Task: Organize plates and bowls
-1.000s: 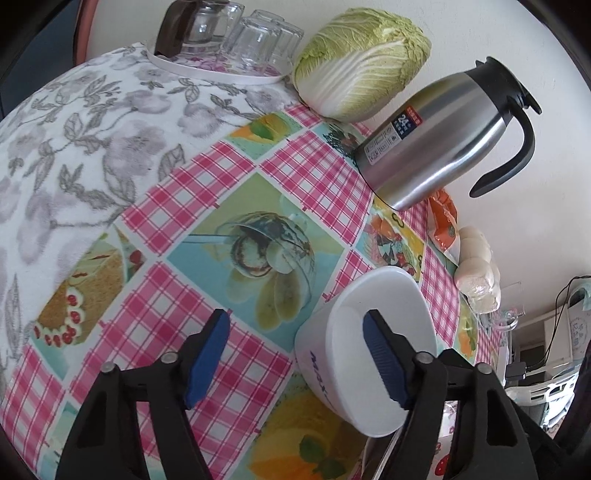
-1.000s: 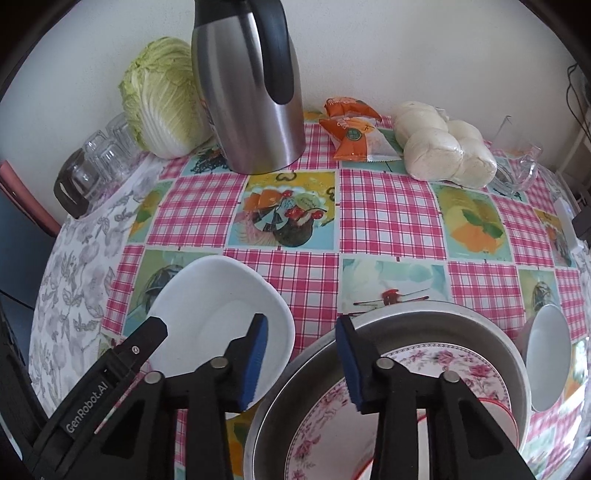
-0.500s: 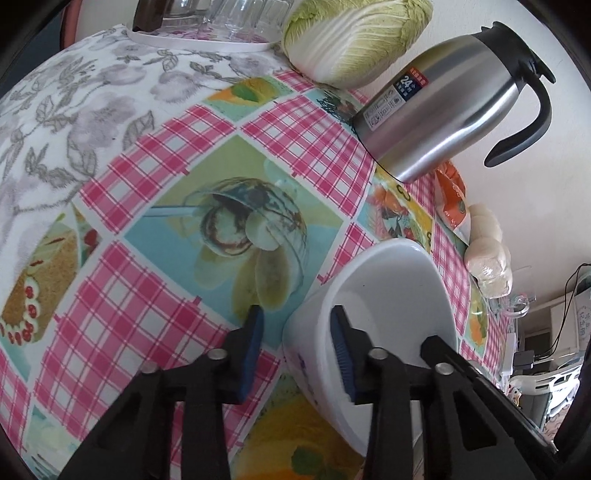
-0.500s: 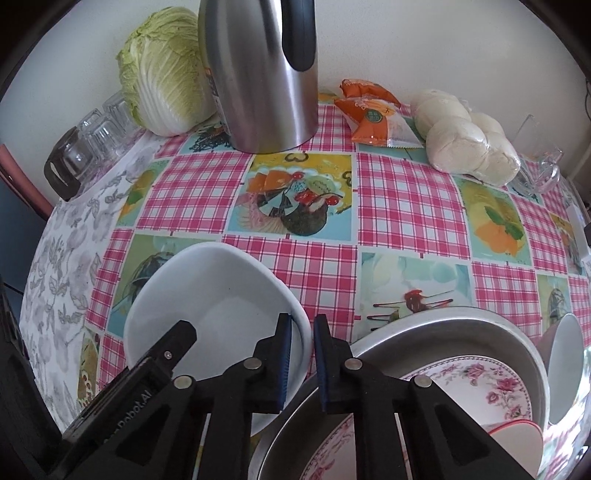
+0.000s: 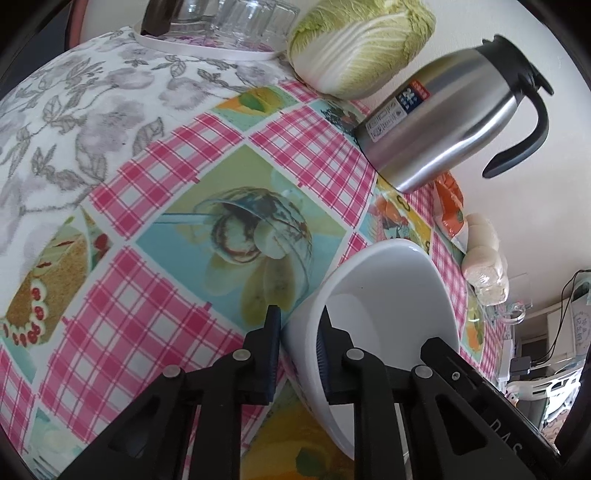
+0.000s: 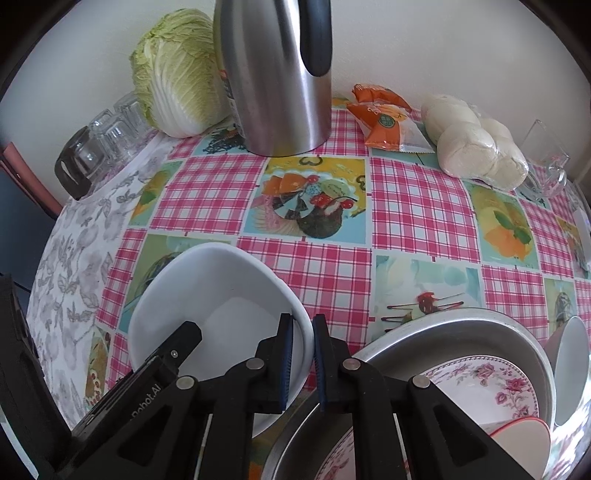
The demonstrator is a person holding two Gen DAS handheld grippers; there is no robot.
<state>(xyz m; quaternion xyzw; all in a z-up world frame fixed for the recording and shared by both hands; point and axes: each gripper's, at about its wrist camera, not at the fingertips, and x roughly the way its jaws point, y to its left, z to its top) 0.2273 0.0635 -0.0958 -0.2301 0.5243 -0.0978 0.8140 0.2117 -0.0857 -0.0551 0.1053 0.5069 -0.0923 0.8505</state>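
Note:
A large white bowl [image 5: 384, 295] sits on the checked tablecloth, also in the right wrist view [image 6: 218, 299]. My left gripper [image 5: 298, 325] is shut on its left rim, one finger outside and one inside. My right gripper [image 6: 303, 339] is shut on its right rim. The other gripper's black body shows in each view. A metal basin [image 6: 443, 332] at the lower right holds a floral plate [image 6: 491, 384] and a red-rimmed dish [image 6: 524, 435]. A small white bowl [image 6: 569, 369] leans at the basin's right side.
At the back stand a steel thermos jug [image 6: 280, 74], a napa cabbage [image 6: 173, 74], orange snack packets [image 6: 384, 122], bagged white buns [image 6: 476, 144] and a glass mug [image 6: 546, 162]. Upturned glasses on a tray [image 5: 229, 22] sit at the far left.
Both grippers went from wide open to shut on opposite rims of the large white bowl. Both moved in closer to the bowl.

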